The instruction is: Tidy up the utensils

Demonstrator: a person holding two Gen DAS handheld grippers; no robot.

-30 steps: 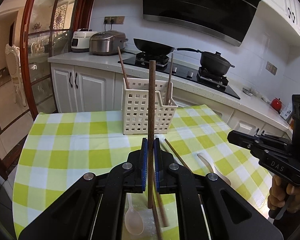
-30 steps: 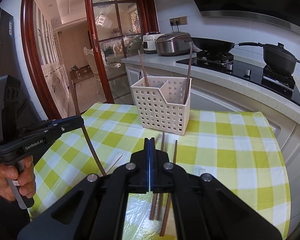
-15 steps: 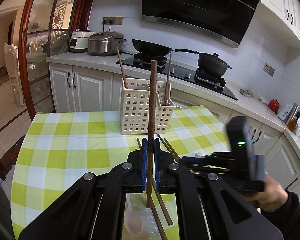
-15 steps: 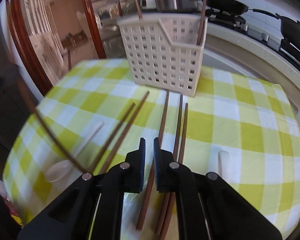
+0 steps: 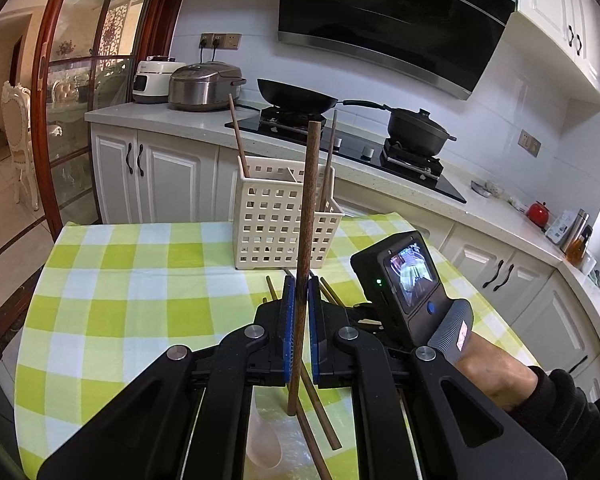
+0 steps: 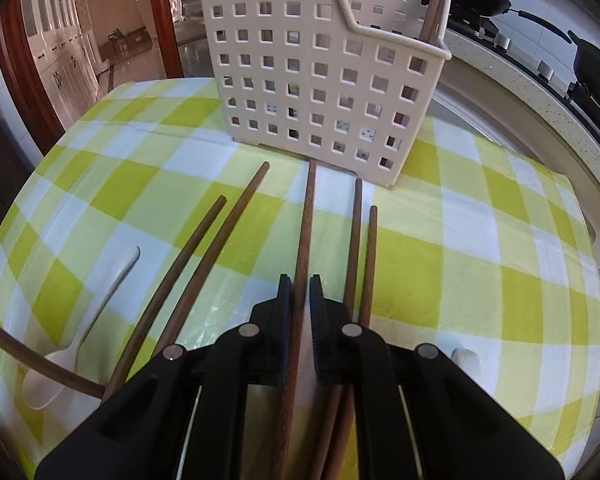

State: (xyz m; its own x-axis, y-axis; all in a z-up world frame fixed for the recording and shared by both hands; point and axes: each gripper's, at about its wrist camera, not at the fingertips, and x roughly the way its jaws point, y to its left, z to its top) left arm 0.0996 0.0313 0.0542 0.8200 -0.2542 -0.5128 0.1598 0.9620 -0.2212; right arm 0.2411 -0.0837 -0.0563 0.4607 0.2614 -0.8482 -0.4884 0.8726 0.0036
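Note:
My left gripper [image 5: 300, 292] is shut on a brown chopstick [image 5: 307, 220], held upright above the table in front of the white slotted utensil basket [image 5: 280, 224], which holds a few chopsticks. My right gripper [image 6: 300, 284] is low over the table, its jaws slightly apart around a chopstick [image 6: 306, 224] that lies on the cloth pointing at the basket [image 6: 312, 72]. Several more chopsticks [image 6: 204, 256] lie beside it. White spoons [image 6: 80, 344] lie at the left and under the gripper at the right [image 6: 466, 360].
The table has a green and white checked cloth [image 5: 120, 280]. Behind it runs a counter with a stove, a pan [image 5: 296, 98], a pot [image 5: 418, 130] and rice cookers [image 5: 204, 86]. The right hand's gripper body [image 5: 412, 280] shows close to my left gripper.
My right gripper opened, swung down to the table and came to straddle one lying chopstick. My left gripper stayed still with its upright chopstick.

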